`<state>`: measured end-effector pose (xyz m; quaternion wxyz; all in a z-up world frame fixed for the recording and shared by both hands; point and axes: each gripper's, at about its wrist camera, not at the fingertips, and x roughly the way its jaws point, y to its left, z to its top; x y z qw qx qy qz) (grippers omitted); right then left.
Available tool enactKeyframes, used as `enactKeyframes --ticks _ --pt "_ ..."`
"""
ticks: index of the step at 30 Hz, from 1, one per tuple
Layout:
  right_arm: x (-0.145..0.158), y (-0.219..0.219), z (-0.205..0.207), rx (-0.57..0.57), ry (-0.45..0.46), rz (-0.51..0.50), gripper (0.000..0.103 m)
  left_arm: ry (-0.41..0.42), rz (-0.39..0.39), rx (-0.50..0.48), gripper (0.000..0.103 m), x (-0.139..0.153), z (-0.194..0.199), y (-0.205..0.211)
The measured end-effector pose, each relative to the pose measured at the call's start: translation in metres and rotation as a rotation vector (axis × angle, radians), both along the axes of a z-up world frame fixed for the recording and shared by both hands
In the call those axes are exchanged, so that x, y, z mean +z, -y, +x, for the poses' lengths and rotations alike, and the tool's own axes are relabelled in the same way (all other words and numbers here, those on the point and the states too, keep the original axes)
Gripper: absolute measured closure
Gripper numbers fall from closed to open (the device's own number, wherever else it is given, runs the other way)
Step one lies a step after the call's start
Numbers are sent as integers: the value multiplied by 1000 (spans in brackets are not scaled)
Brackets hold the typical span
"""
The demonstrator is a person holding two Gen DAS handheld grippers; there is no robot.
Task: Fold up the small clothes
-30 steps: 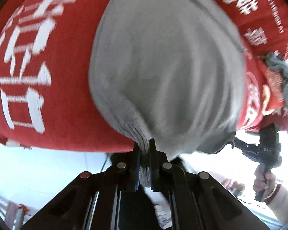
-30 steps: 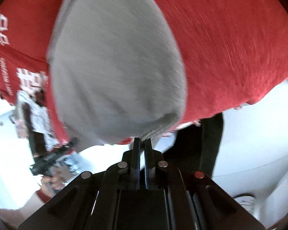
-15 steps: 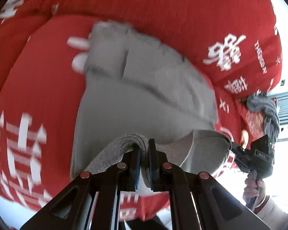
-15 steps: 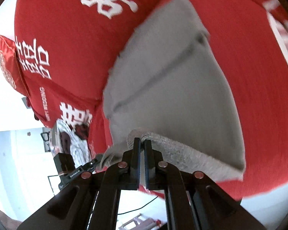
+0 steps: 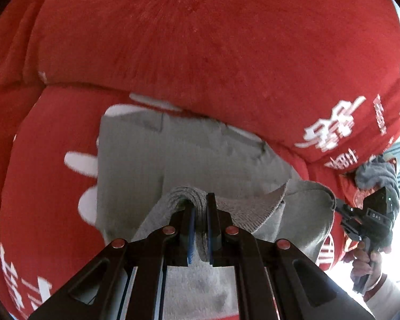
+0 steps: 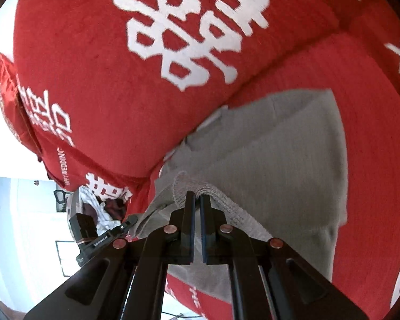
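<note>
On the red sofa cushion (image 5: 50,176) with white lettering lies the grey garment (image 5: 200,160), its far edge against the sofa's backrest (image 5: 213,48). The left hand-held gripper (image 5: 200,213) is pinching the garment's ribbed near hem, lifted off the cushion. The right hand-held gripper (image 6: 197,205) pinches the same hem further along. A dark grey cloth (image 5: 378,176) lies beyond the garment's right end.

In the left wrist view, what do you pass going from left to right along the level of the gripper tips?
Red cover with white characters → grey garment → left gripper, shut on the garment's ribbed edge → right gripper, clamping the garment's other end → person's hand.
</note>
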<state>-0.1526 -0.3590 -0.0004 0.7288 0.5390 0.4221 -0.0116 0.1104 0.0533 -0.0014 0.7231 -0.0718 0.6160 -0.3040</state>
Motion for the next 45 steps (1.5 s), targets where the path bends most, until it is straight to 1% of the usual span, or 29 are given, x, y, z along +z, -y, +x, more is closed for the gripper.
enactKeyframes --ticks 6,12,16,21,24,26,27,28,29,30,31,32,34,36,37,40,41,42,43,45 --pt "-22 23 38 -11 -19 -12 99 10 46 57 95 -29 37 19" --pt "-56 38 70 -16 -76 -32 99 4 104 100 95 -62 54 30" --pt "-73 38 83 -9 -101 -45 99 0 127 131 95 -77 59 31" --pt "-87 42 90 -27 -148 -75 99 -21 130 177 94 -80 62 25" --pt "-89 51 85 -88 -180 -96 100 -32 151 170 94 -74 62 23" --pt "-86 61 80 -125 -168 -58 99 -24 157 155 93 -64 61 22" --pt "-84 63 80 -123 -171 -53 96 -10 167 138 82 -58 59 22" --pt "-78 63 80 -104 -180 -78 95 10 188 131 50 -53 58 22" --pt "-72 62 80 -75 -183 -109 95 47 226 131 31 -46 56 22" --pt "-66 60 82 -36 -185 -144 95 85 256 136 15 -39 55 20" --pt "-60 56 85 6 -191 -186 95 115 261 123 15 -33 54 20" --pt "-56 52 86 37 -196 -217 95 112 263 107 15 -31 54 20" --pt "-50 42 92 103 -204 -275 85 111 293 90 15 -30 53 22" --pt "-51 32 99 154 -223 -322 63 115 309 72 15 -30 48 24" --pt "-53 27 103 178 -231 -343 60 116 305 65 15 -30 44 26" --pt "-64 10 111 242 -305 -440 60 119 293 38 15 -31 31 34" --pt "-69 5 113 267 -330 -465 60 117 290 28 15 -32 26 38" --pt "-71 -1 114 288 -343 -487 79 111 291 8 15 -36 19 42" --pt "-71 -1 108 301 -346 -544 98 109 298 -6 15 -38 15 45" --pt "-67 2 107 272 -368 -622 97 110 344 -24 15 -48 4 50"
